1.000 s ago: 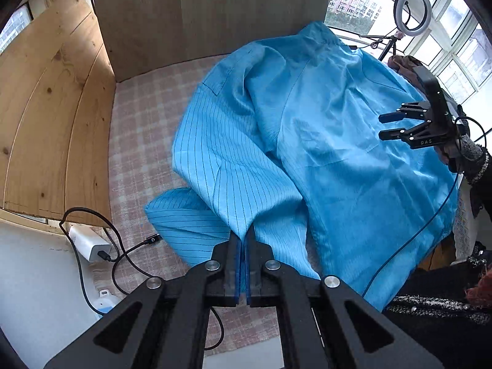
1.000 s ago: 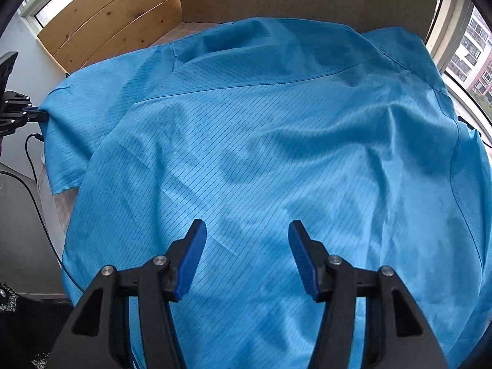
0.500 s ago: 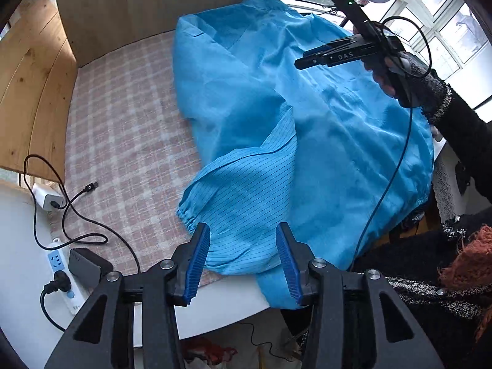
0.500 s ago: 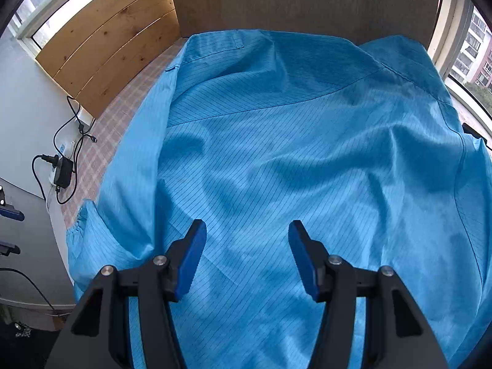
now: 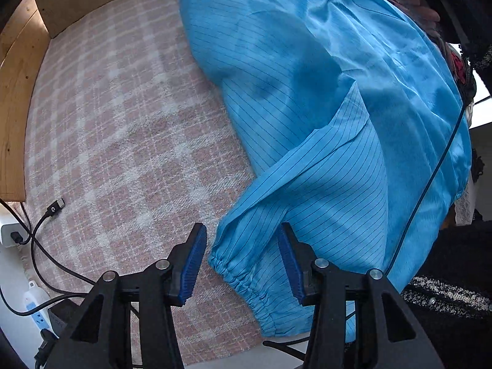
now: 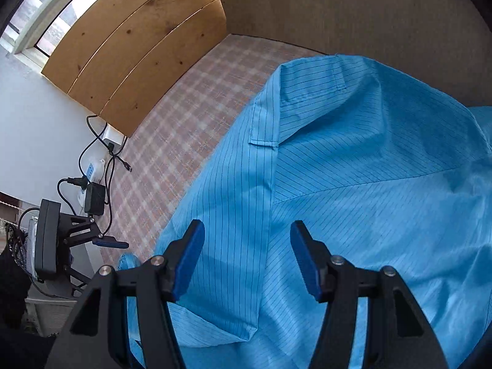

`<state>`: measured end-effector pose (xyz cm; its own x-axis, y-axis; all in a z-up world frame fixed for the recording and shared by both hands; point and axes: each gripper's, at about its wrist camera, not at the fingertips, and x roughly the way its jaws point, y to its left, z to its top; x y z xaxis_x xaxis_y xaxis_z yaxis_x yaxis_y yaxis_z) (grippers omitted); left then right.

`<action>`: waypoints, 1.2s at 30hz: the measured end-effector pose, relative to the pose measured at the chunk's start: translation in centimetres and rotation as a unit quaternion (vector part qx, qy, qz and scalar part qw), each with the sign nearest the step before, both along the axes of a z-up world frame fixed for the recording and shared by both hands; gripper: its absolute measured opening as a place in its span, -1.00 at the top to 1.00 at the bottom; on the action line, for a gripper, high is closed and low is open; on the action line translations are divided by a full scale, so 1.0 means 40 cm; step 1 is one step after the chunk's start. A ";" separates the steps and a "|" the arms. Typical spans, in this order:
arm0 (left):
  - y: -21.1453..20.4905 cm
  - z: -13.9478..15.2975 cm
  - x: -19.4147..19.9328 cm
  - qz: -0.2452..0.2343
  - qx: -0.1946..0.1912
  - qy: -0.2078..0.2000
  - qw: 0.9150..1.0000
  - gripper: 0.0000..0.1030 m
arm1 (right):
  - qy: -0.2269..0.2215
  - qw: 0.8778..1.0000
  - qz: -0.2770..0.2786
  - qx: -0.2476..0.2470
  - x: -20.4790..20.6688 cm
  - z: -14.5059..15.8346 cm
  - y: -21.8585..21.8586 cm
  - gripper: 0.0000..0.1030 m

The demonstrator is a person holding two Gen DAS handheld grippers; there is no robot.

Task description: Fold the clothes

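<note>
A blue pinstriped jacket (image 5: 307,92) lies spread on the pink checked tablecloth (image 5: 123,123). One sleeve (image 5: 307,203) is folded across its body, the elastic cuff (image 5: 236,276) near the table's front edge. My left gripper (image 5: 243,261) is open and empty, its jaws on either side of the cuff, just above it. My right gripper (image 6: 246,258) is open and empty above the jacket's (image 6: 353,184) side seam, near the shoulder. The left gripper also shows in the right wrist view (image 6: 107,243) at the far left.
Wooden panels (image 6: 138,55) and a brown board (image 6: 338,6) wall the table's far sides. A power strip, adapter (image 6: 93,198) and loose USB cable (image 5: 55,209) lie at the left edge. A black cable (image 5: 430,178) crosses the jacket's right side.
My left gripper let go of the sleeve, opened and came down close over the cuff. My right gripper swung left toward the jacket's shoulder side and stayed open.
</note>
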<state>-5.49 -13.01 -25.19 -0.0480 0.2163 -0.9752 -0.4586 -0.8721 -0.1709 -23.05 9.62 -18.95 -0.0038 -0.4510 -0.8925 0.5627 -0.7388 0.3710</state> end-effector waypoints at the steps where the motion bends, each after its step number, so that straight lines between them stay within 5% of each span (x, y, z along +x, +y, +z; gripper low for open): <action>1: 0.000 -0.002 0.004 -0.001 0.002 0.000 1.000 0.52 | -0.005 1.000 0.007 0.007 -0.005 -0.012 -0.014 -0.12; 2: -0.005 -0.002 0.009 0.001 0.001 0.001 1.000 0.90 | -0.009 1.000 0.016 0.017 -0.008 -0.024 -0.028 -0.12; 3: -0.009 -0.002 0.014 0.002 0.000 0.001 1.000 0.97 | -0.011 0.999 0.025 0.025 -0.009 -0.036 -0.040 -0.12; 7: -0.075 0.066 0.063 0.050 0.021 0.021 0.998 0.97 | -0.032 0.997 0.075 0.005 -0.001 -0.054 -0.092 0.05; 9: -0.121 0.133 0.109 0.087 0.016 0.046 0.995 0.98 | -0.025 0.995 0.096 -0.005 0.004 -0.030 -0.120 0.91; 14: -0.186 0.363 0.276 0.195 -0.021 0.130 0.972 0.98 | 0.045 0.988 0.133 -0.064 0.010 0.149 -0.134 0.91; 19: -0.041 0.500 0.488 0.227 -0.033 0.175 0.958 0.98 | 0.090 0.980 0.154 -0.086 0.037 0.279 -0.022 0.91; 24: 0.267 0.389 0.565 0.205 0.043 0.110 0.972 0.90 | 0.082 0.986 0.145 -0.028 0.075 0.232 0.137 0.81; 25: 0.326 0.348 0.577 0.196 0.057 0.088 0.975 0.78 | 0.072 0.986 0.144 -0.030 0.081 0.209 0.158 0.70; 27: 0.424 0.262 0.601 0.180 0.061 0.044 0.981 0.57 | 0.048 0.989 0.131 -0.047 0.079 0.167 0.180 0.06; 28: 0.451 0.223 0.614 0.181 0.057 0.024 0.982 0.54 | 0.040 0.990 0.122 -0.056 0.075 0.149 0.184 0.00; 32: 0.402 0.162 0.649 0.244 0.047 0.006 0.969 0.55 | 0.019 0.992 0.114 -0.059 0.055 0.085 0.148 0.00; 36: 0.279 0.137 0.645 0.338 0.057 0.010 0.939 0.55 | 0.006 0.993 0.096 -0.062 0.004 0.039 0.117 0.00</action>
